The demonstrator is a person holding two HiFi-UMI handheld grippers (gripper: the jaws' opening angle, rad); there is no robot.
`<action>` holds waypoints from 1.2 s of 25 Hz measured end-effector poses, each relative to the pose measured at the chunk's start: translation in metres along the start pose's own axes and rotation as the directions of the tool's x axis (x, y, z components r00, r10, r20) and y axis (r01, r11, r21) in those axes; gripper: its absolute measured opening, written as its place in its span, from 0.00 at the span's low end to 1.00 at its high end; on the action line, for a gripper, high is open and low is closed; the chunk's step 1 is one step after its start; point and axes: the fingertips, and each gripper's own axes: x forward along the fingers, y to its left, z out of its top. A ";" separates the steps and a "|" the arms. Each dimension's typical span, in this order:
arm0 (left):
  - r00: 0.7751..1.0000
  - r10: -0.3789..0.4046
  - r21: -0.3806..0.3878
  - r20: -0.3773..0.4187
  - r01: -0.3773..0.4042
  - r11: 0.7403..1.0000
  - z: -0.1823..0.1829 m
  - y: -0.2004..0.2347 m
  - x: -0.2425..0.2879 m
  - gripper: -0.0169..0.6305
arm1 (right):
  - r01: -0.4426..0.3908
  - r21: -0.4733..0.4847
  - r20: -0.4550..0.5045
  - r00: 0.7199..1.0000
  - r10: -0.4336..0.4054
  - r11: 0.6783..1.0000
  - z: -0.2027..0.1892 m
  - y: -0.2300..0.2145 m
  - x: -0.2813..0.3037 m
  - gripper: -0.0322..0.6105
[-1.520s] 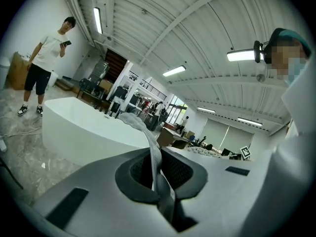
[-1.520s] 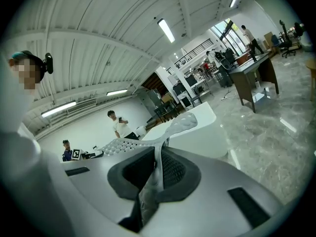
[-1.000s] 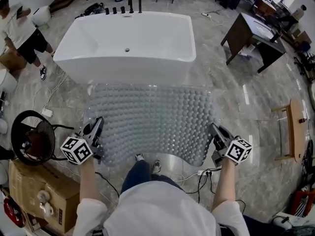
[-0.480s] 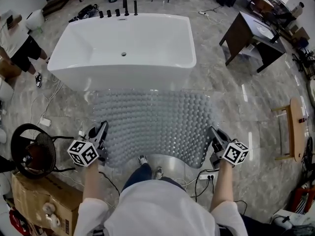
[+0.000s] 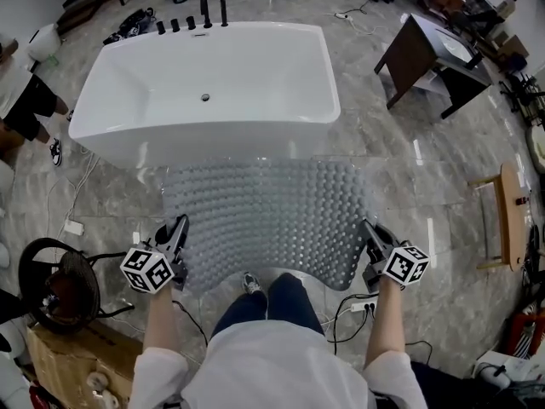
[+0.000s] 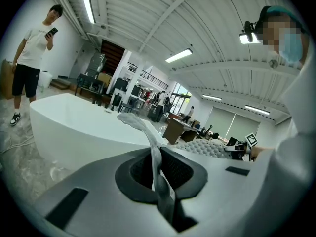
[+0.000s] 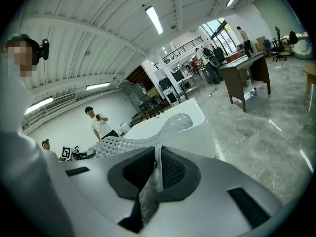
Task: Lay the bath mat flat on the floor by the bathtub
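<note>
A clear, bubble-textured bath mat (image 5: 268, 216) hangs spread between my two grippers, just in front of the white bathtub (image 5: 209, 88). Its far edge lies near the tub's base and its near edge sags in the middle above my feet. My left gripper (image 5: 177, 239) is shut on the mat's near left corner; in the left gripper view the mat's edge (image 6: 157, 167) is pinched between the jaws. My right gripper (image 5: 370, 239) is shut on the near right corner, and the right gripper view shows the mat (image 7: 154, 181) clamped the same way.
A dark wooden table (image 5: 434, 58) stands at the right of the tub and a wooden stool (image 5: 509, 216) at the far right. A black fan (image 5: 60, 288) and cardboard box (image 5: 72, 365) sit at the left. Cables (image 5: 353, 305) lie by my feet. A person (image 5: 21, 100) stands at the left.
Both grippers have moved toward the tub and sunk lower with the mat, so the mat's far edge now lies closer to the tub's base. Both grips are unchanged.
</note>
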 end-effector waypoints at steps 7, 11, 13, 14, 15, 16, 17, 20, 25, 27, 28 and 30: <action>0.999 0.015 0.027 -0.031 -0.014 1.000 -0.008 0.020 0.041 0.09 | 0.044 -0.013 -0.019 0.999 -0.044 0.999 0.005 -0.033 0.037 0.11; 0.997 0.051 0.059 -0.053 -0.048 0.997 -0.012 0.034 0.074 0.09 | 0.050 -0.011 -0.039 0.998 -0.051 0.999 0.008 -0.057 0.065 0.11; 0.996 0.066 0.042 -0.055 -0.063 0.997 -0.015 0.042 0.092 0.09 | 0.054 -0.014 -0.057 0.997 -0.055 0.998 0.008 -0.069 0.082 0.11; 0.996 0.071 0.039 -0.057 -0.068 0.997 -0.017 0.046 0.102 0.09 | 0.055 -0.017 -0.064 0.996 -0.056 0.998 0.008 -0.076 0.090 0.11; 0.995 0.075 0.038 -0.062 -0.072 0.997 -0.020 0.049 0.112 0.09 | 0.056 -0.020 -0.069 0.996 -0.057 0.998 0.008 -0.082 0.098 0.11; 0.995 0.078 0.041 -0.069 -0.075 0.996 -0.023 0.053 0.123 0.09 | 0.057 -0.022 -0.074 0.996 -0.058 0.998 0.009 -0.089 0.105 0.11; 0.994 0.082 0.043 -0.077 -0.079 0.996 -0.026 0.057 0.134 0.09 | 0.059 -0.025 -0.078 0.995 -0.061 0.998 0.008 -0.096 0.113 0.11; 0.991 0.095 0.038 -0.097 -0.091 0.995 -0.038 0.071 0.162 0.09 | 0.069 -0.034 -0.093 0.993 -0.071 0.997 0.006 -0.116 0.138 0.11; 0.986 0.116 0.023 -0.122 -0.115 0.993 -0.064 0.098 0.203 0.09 | 0.092 -0.031 -0.118 0.988 -0.095 0.995 -0.008 -0.151 0.176 0.11; 0.984 0.120 0.005 -0.129 -0.120 0.993 -0.075 0.110 0.218 0.09 | 0.110 -0.015 -0.124 0.986 -0.111 0.994 -0.015 -0.168 0.190 0.11; 0.984 0.120 -0.004 -0.132 -0.122 0.993 -0.080 0.116 0.225 0.09 | 0.120 -0.001 -0.124 0.985 -0.119 0.993 -0.019 -0.176 0.197 0.11; 0.983 0.121 -0.015 -0.139 -0.124 0.992 -0.092 0.127 0.238 0.09 | 0.138 0.032 -0.122 0.984 -0.133 0.990 -0.028 -0.191 0.209 0.11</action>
